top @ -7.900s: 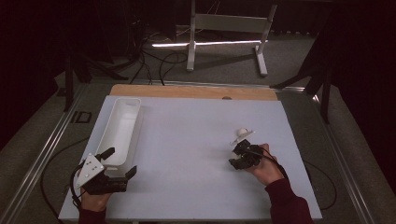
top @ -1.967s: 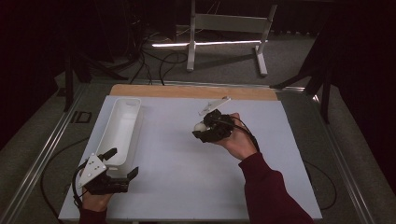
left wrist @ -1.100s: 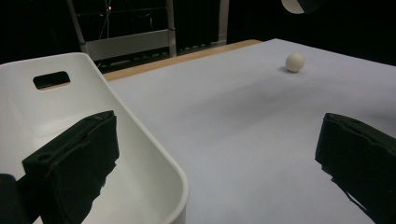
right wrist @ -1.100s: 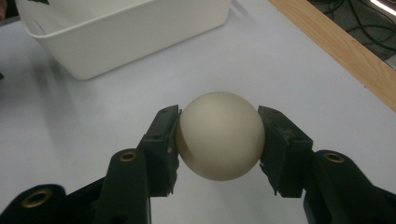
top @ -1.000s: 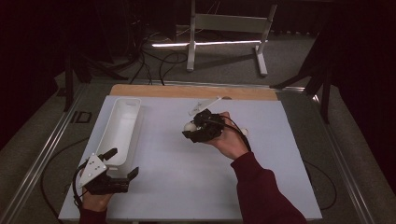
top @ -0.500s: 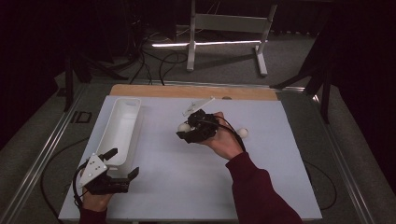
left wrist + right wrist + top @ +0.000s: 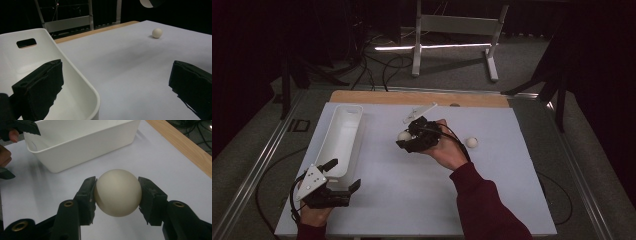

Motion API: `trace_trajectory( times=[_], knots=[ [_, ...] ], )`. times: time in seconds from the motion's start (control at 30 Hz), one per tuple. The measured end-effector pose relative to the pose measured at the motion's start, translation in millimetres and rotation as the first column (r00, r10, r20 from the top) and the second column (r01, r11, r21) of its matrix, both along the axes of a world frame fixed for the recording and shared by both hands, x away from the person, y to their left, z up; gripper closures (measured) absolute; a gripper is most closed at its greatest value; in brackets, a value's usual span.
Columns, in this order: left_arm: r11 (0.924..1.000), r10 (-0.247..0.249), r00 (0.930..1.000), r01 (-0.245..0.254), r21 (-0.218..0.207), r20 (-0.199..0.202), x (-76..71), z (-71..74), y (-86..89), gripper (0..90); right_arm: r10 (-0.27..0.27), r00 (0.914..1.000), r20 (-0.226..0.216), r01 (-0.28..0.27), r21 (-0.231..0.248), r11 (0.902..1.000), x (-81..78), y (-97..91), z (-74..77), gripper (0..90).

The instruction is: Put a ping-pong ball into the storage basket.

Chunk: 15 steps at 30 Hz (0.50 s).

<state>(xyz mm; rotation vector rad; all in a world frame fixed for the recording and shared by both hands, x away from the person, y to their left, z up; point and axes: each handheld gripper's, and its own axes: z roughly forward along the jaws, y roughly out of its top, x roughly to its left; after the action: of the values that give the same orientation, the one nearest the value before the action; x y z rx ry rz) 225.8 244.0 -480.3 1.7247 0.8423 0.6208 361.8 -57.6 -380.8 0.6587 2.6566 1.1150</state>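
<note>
The smooth cream-white round ball (image 7: 117, 192) is sitting pinched between the black jaws of the right gripper (image 7: 117, 195), above the white-covered bench (image 7: 412, 200). Beside it, the long white plastic bin (image 7: 343, 140) is showing nothing inside. The left gripper (image 7: 343, 176) is holding its jaws wide across the bin's near rim. A second ball (image 7: 471, 142) is lying apart.

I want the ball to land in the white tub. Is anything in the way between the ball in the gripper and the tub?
Nothing visible blocks it. The right gripper holds the ball, and only bare white table lies between it and the tub. The left gripper sits open at the tub's near end, off that path.
</note>
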Motion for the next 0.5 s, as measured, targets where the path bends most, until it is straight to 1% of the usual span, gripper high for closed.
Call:
trace_trajectory(
  times=[0.5],
  knots=[
    [1.0000,-0.003,1.0000,0.003,0.002,0.000,0.3,0.3,-1.3,0.3,0.016,0.9999,0.006,-0.016,0.015,0.9998,-1.3,11.3,3.8,50.7]
  ],
)
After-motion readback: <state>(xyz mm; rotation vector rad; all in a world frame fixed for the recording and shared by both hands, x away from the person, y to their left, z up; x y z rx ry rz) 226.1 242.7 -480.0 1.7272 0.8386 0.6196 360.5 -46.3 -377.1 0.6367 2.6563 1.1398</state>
